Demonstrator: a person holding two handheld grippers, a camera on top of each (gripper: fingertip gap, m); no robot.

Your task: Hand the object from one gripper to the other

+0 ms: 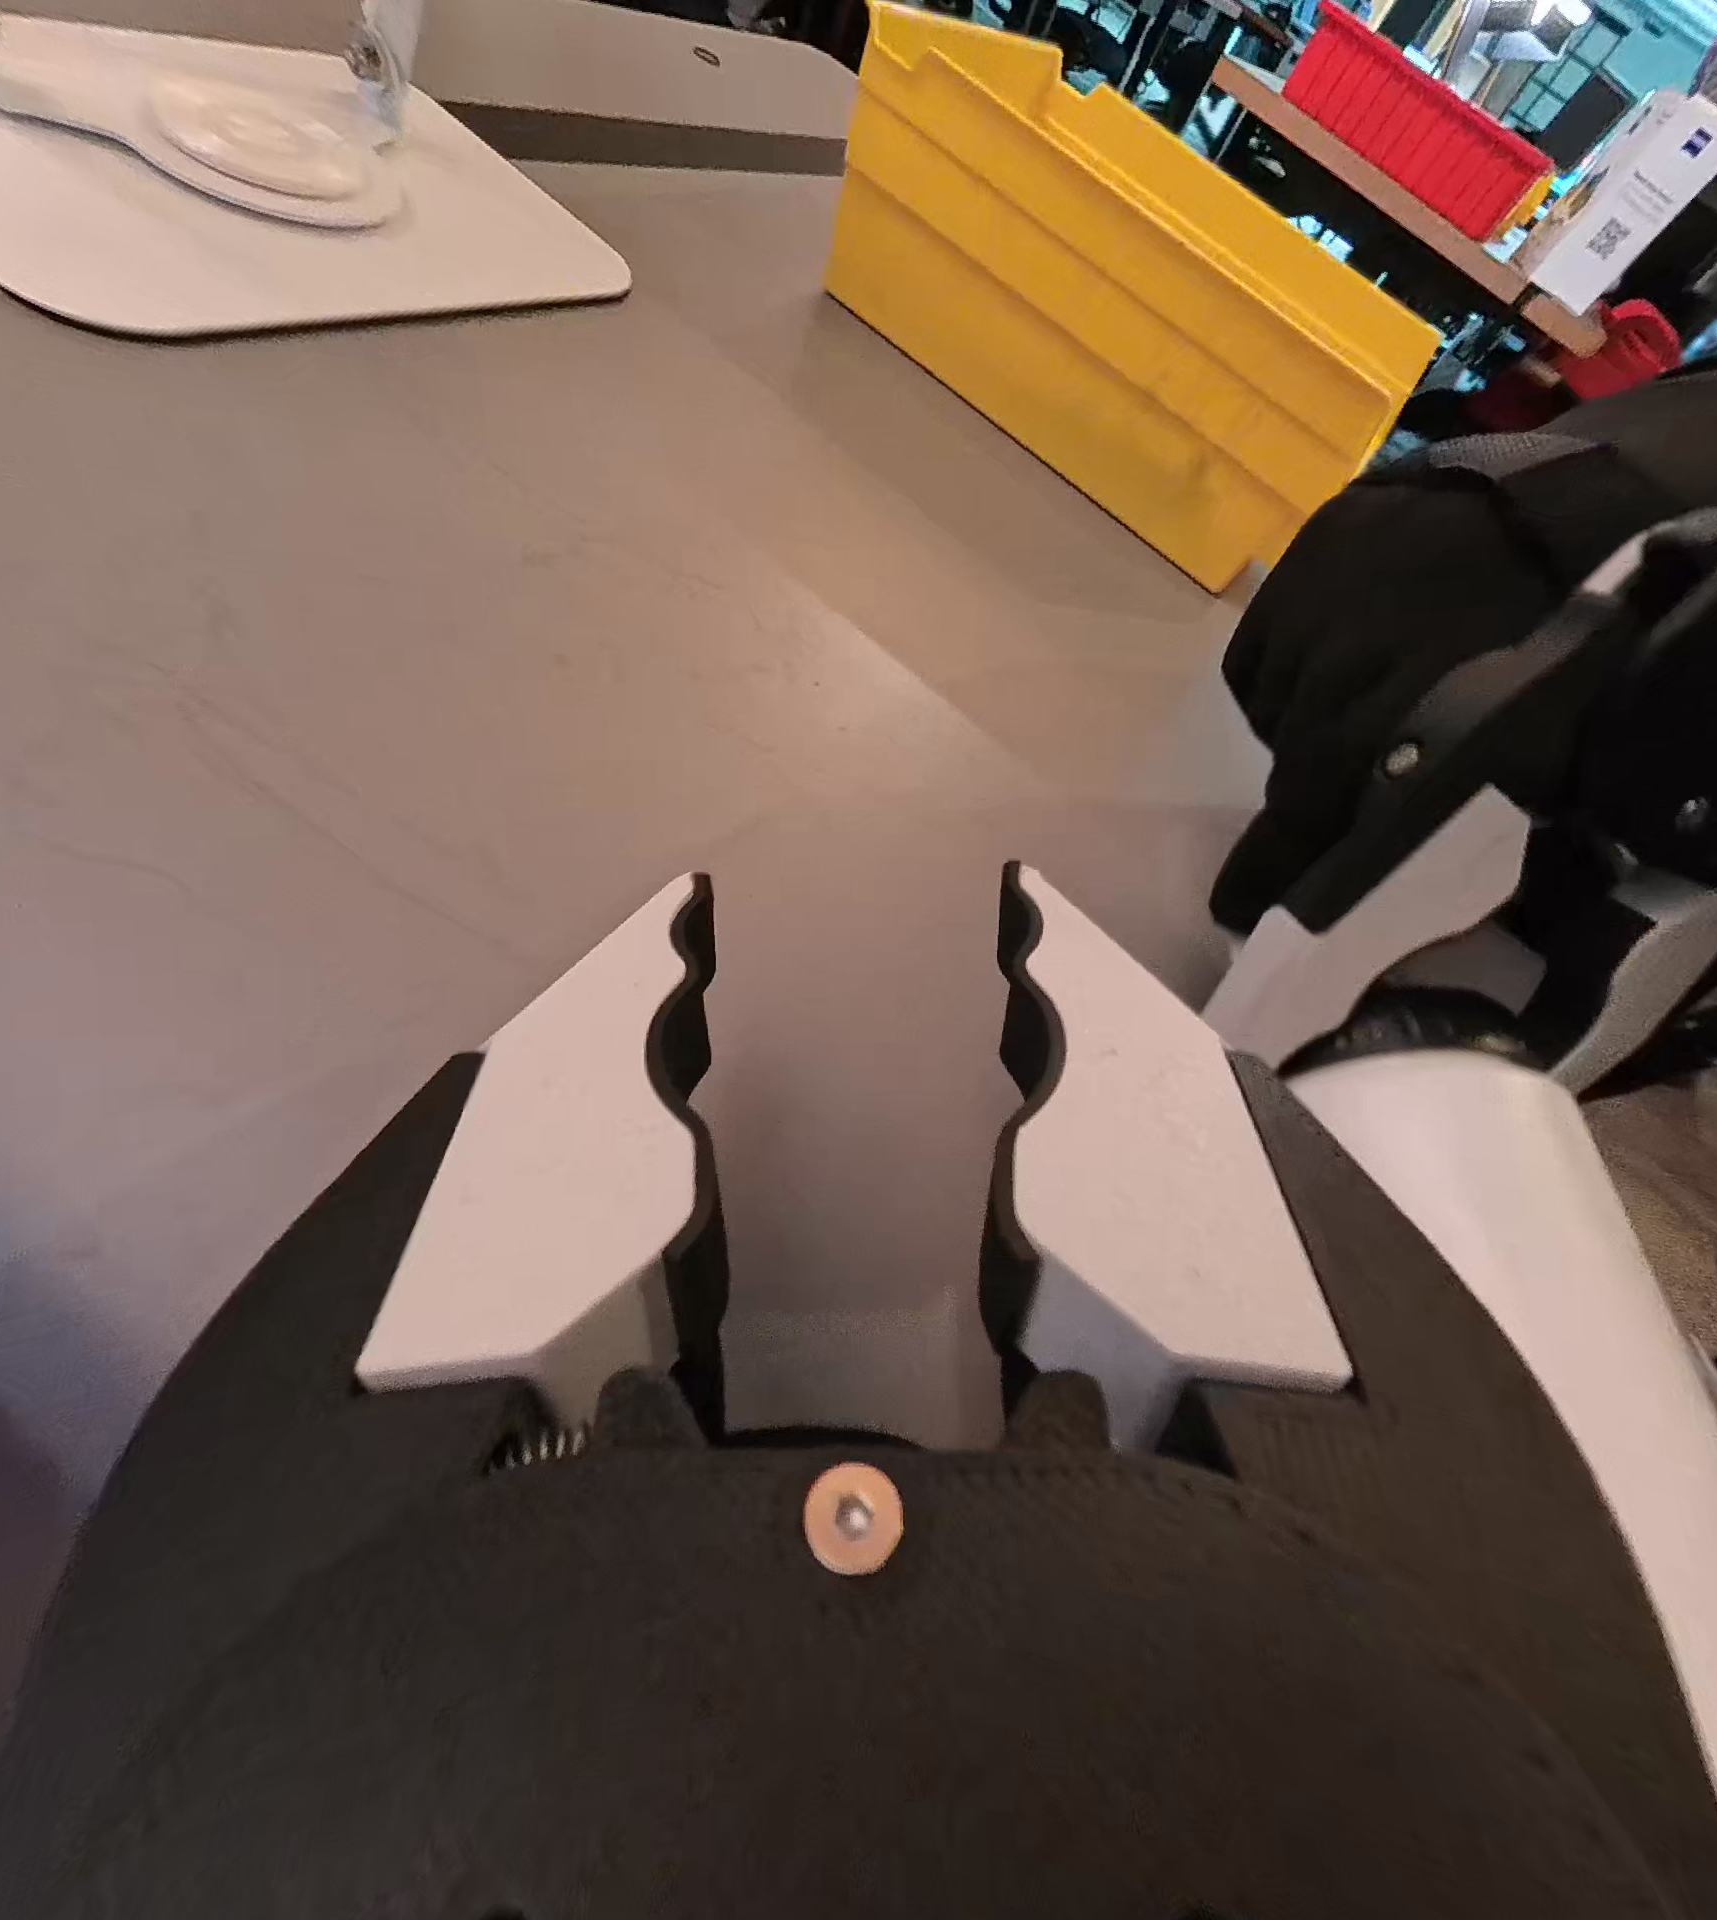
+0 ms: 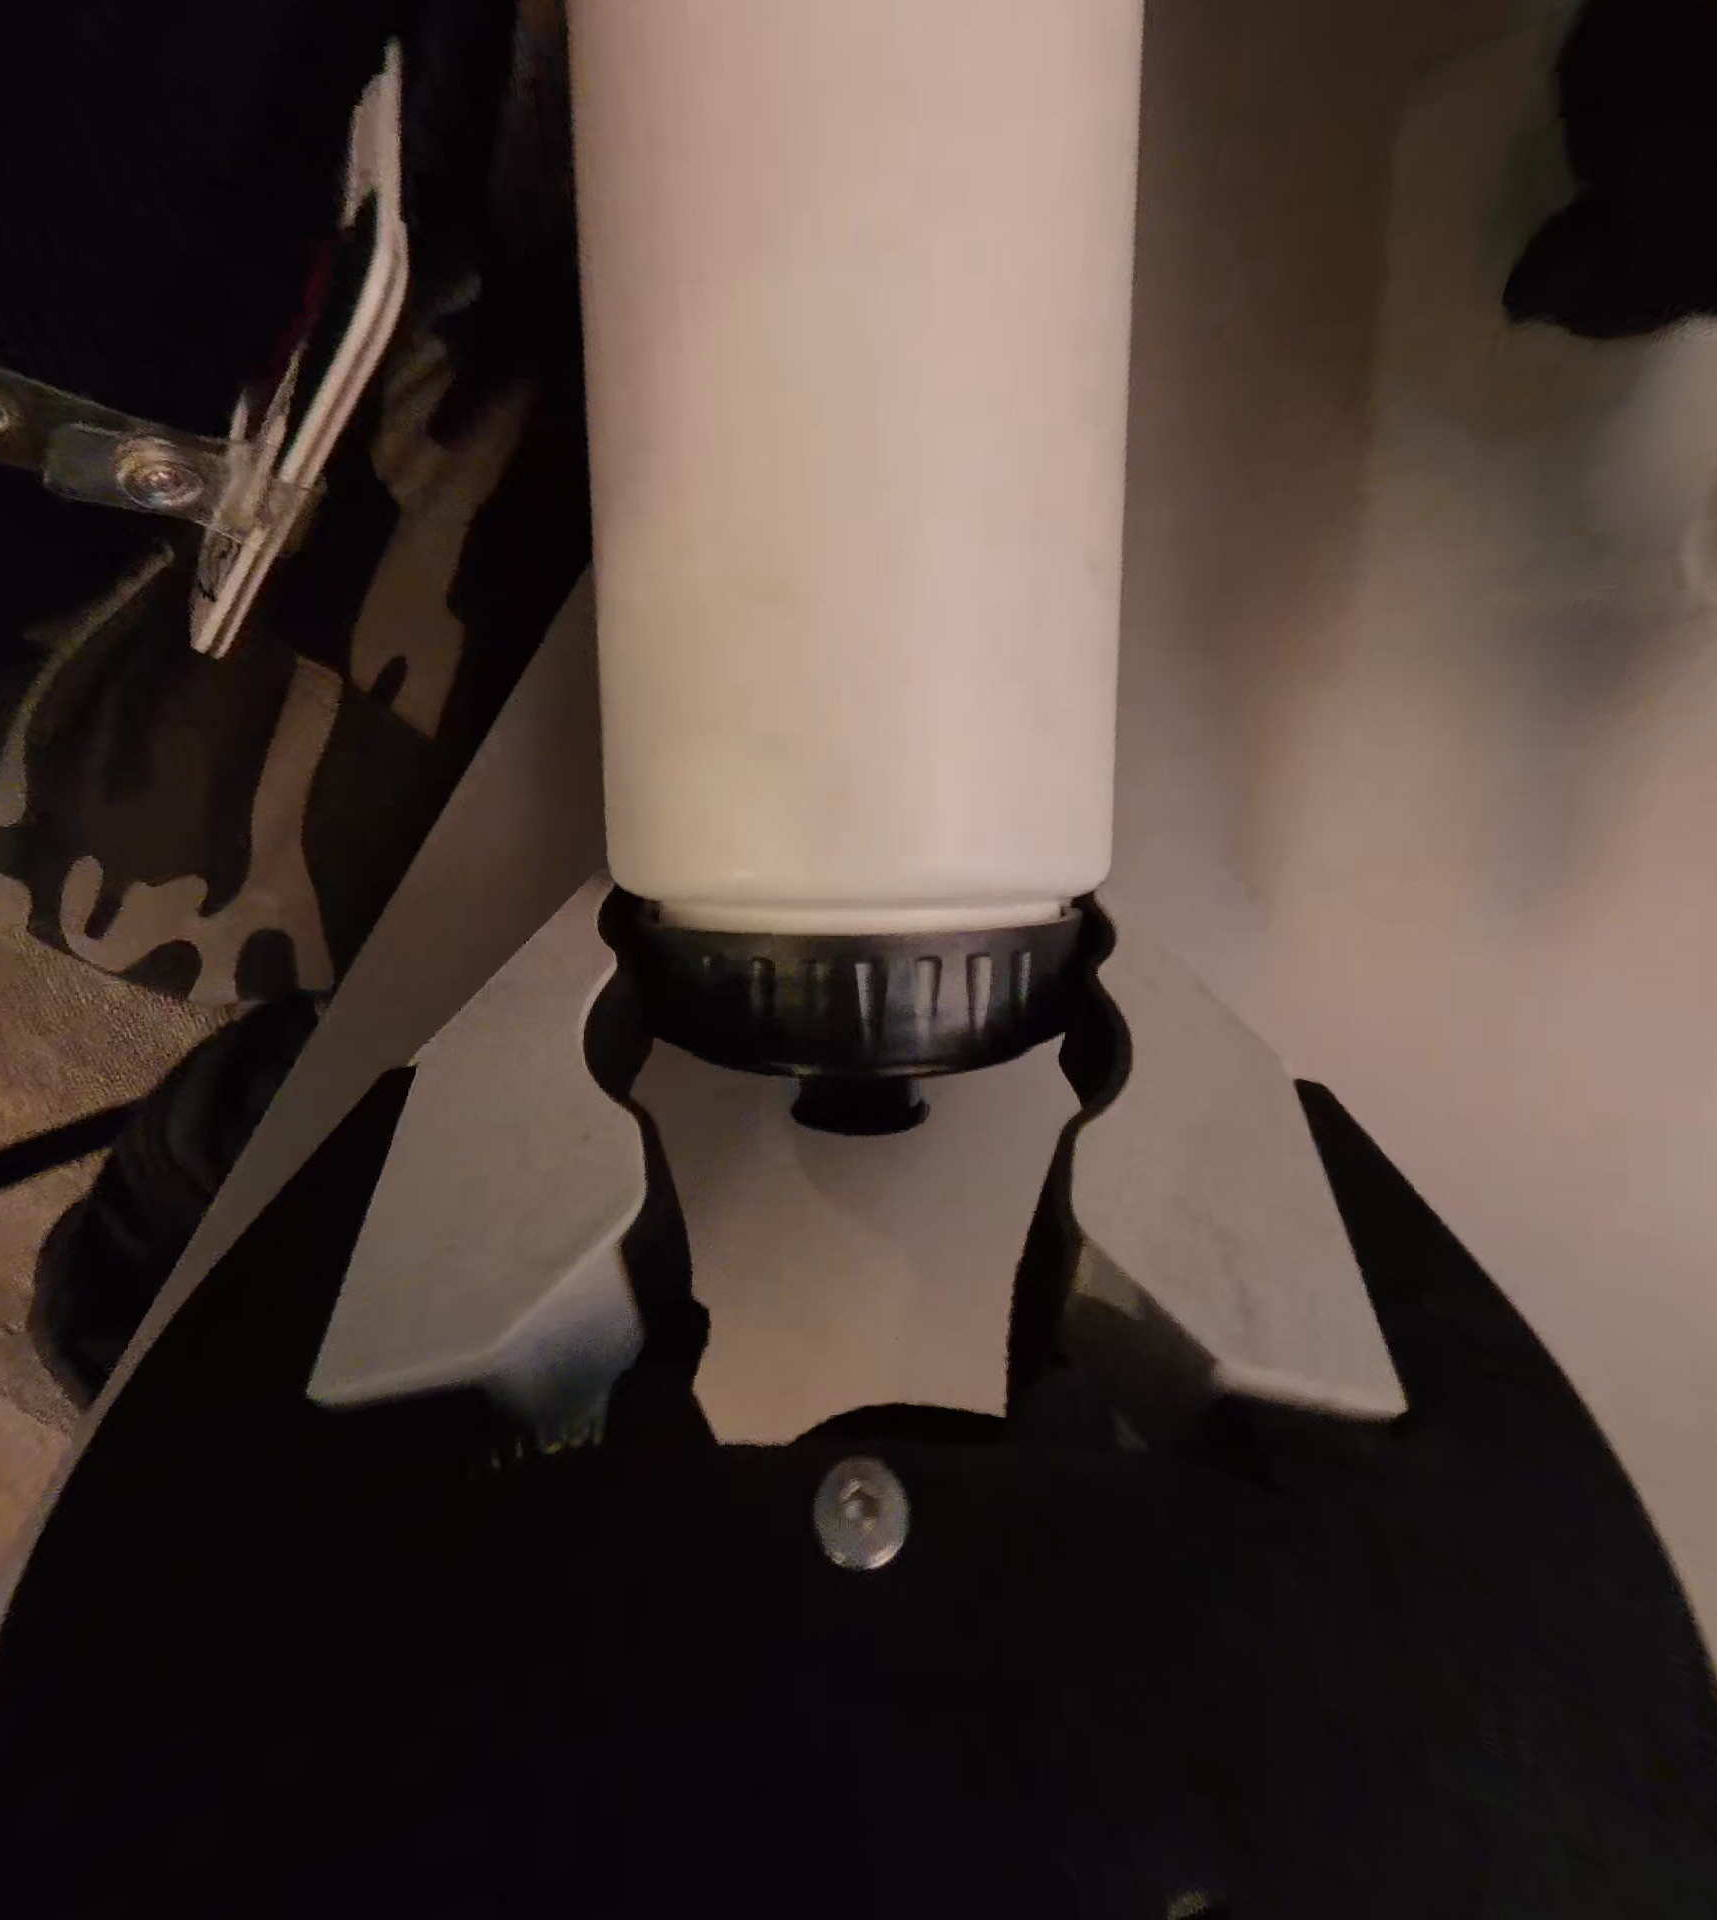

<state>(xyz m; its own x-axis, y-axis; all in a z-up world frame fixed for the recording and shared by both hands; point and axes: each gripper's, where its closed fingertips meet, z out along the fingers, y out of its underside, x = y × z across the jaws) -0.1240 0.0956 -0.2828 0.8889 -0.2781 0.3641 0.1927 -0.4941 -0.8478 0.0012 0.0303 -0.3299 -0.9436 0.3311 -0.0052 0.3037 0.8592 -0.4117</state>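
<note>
Our right hand-held gripper (image 2: 854, 997) is clenched on the ribbed black cap (image 2: 849, 1003) of the white bottle (image 2: 849, 468), whose body points away from it. Our left hand-held gripper (image 1: 854, 883) is released and holds nothing above the grey table (image 1: 418, 675). Farther off we see a yellow bin (image 1: 1093, 291) and a white mat (image 1: 241, 249) with a clear glass item (image 1: 210, 104) on it
</note>
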